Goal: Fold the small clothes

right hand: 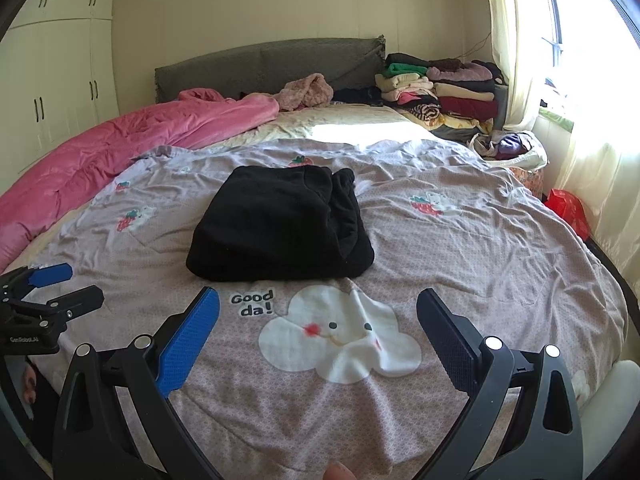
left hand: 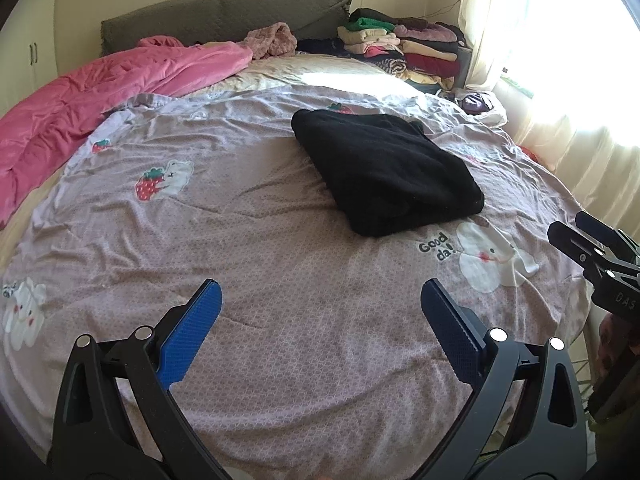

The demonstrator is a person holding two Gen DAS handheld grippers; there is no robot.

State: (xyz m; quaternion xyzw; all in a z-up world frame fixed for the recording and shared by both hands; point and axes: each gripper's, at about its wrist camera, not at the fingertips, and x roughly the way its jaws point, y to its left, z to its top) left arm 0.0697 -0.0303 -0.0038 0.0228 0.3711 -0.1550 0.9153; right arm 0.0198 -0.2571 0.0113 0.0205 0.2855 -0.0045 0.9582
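Observation:
A black fleece garment (left hand: 384, 168) lies folded into a thick rectangle on the mauve cartoon-print bedspread (left hand: 240, 240); it also shows in the right wrist view (right hand: 276, 224), just beyond the "Good da!" cloud print. My left gripper (left hand: 320, 308) is open and empty, hovering over the bedspread near its front edge, left of the garment. My right gripper (right hand: 318, 312) is open and empty, just in front of the garment. Each gripper shows in the other's view: the right one (left hand: 580, 236) and the left one (right hand: 68, 284), both apart from the garment.
A rumpled pink duvet (right hand: 120, 144) lies along the bed's left side. Stacks of folded clothes (right hand: 440, 88) sit at the back right by the grey headboard (right hand: 264, 64). A bag of clothes (right hand: 508, 148) and a red item (right hand: 568, 208) are beside the curtain. White wardrobes (right hand: 56, 72) stand left.

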